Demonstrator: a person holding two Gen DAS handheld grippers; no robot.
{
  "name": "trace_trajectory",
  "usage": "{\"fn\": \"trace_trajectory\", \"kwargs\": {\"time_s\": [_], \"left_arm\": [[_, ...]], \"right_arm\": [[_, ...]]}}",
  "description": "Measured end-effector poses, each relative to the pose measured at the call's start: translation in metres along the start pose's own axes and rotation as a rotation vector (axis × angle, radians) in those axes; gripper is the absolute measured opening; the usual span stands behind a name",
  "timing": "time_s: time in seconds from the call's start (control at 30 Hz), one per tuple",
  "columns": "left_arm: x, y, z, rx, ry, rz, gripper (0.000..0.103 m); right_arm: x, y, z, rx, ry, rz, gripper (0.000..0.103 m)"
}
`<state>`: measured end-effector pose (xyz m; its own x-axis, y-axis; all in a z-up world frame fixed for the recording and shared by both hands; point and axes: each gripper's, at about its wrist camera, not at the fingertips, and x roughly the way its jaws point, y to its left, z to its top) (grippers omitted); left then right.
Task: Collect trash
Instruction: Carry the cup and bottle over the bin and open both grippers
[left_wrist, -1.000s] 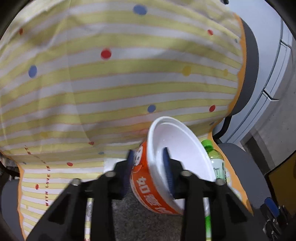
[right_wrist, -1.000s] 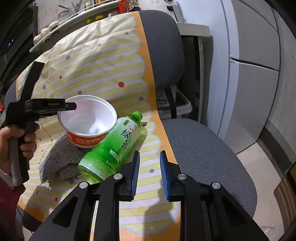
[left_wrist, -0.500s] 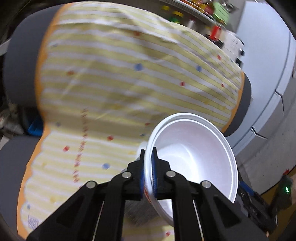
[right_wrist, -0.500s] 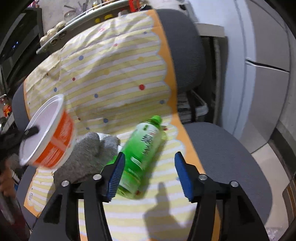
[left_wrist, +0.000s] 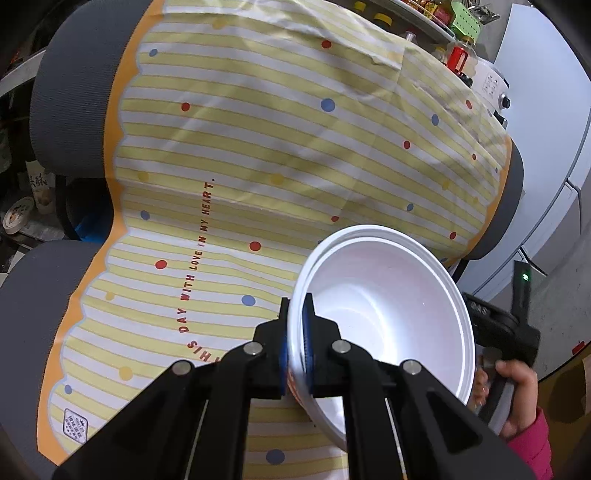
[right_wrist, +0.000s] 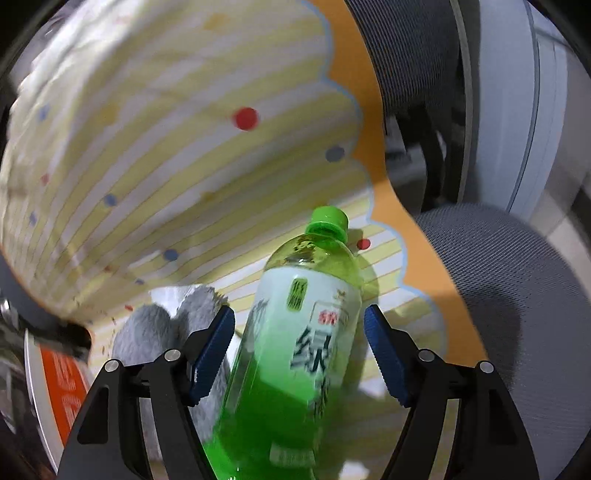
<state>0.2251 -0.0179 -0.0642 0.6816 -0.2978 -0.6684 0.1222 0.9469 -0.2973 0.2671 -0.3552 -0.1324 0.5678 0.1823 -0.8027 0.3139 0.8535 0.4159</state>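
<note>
left gripper (left_wrist: 295, 339) clamped on the rim of the noodle bowl (left_wrist: 384, 317), one finger inside the white wall and one outside against the orange side, jaws nearly together with only the thin wall between. bowl lifted clear of the striped cloth (left_wrist: 258, 147) and tilted, mouth turned toward the camera, empty inside. probably pinched at the rim because the body is too wide for the jaws, and a thin foam wall gives a firm edge to nip.

right gripper (right_wrist: 299, 350) spread wide, fingers straddling the green tea bottle (right_wrist: 295, 332), which lies on its side on the cloth over the chair seat (right_wrist: 517, 280), cap pointing away. blue pads (right_wrist: 212, 350) just beside the label on either flank, a slim gap apparent on each side; touching or not, cannot tell for certain. likely lined up across the bottle's middle so that closing lands on the widest, stiffest part. grey glove (right_wrist: 155, 332) lying against the bottle's left side, close to the left pad; some risk of catching it when closing. bowl's orange edge visible at the far left of the right wrist view.
</note>
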Motion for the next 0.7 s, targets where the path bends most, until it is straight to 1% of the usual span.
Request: {"fn": "trace_trajectory", "kwargs": {"time_s": [0.07,0.1,0.17,0.23,0.3,0.37,0.47,0.53,0.63,0.7], "left_arm": [[0.001,-0.001,-0.001,0.005,0.003,-0.001,0.005],[0.0,-0.002,-0.002,0.006,0.003,-0.002,0.005],[-0.004,-0.004,-0.003,0.011,0.003,-0.004,0.005],[-0.009,-0.008,-0.007,0.02,0.003,-0.007,0.005],[-0.014,-0.015,-0.012,0.029,0.005,-0.012,0.005],[-0.022,-0.025,-0.021,0.05,0.007,-0.024,0.005],[-0.033,-0.046,-0.039,0.097,0.023,-0.053,0.005],[-0.039,-0.062,-0.055,0.13,0.037,-0.076,0.005],[-0.046,-0.089,-0.086,0.187,0.071,-0.131,0.005],[-0.049,-0.106,-0.104,0.224,0.086,-0.156,0.005]], "right_arm": [[0.007,-0.005,0.003,0.042,0.028,0.018,0.067],[0.007,-0.006,0.003,0.056,0.027,0.028,0.066],[-0.007,-0.004,-0.002,0.042,-0.013,0.019,0.066],[-0.029,-0.001,-0.01,0.018,-0.064,0.042,0.065],[-0.065,0.001,-0.024,-0.015,-0.133,0.073,0.065],[-0.1,0.0,-0.04,-0.044,-0.195,0.085,0.065],[-0.163,-0.011,-0.077,-0.079,-0.288,0.089,0.066],[-0.192,-0.021,-0.098,-0.088,-0.328,0.071,0.066],[-0.233,-0.04,-0.135,-0.085,-0.381,0.037,0.066],[-0.257,-0.055,-0.158,-0.073,-0.413,-0.004,0.066]]}}
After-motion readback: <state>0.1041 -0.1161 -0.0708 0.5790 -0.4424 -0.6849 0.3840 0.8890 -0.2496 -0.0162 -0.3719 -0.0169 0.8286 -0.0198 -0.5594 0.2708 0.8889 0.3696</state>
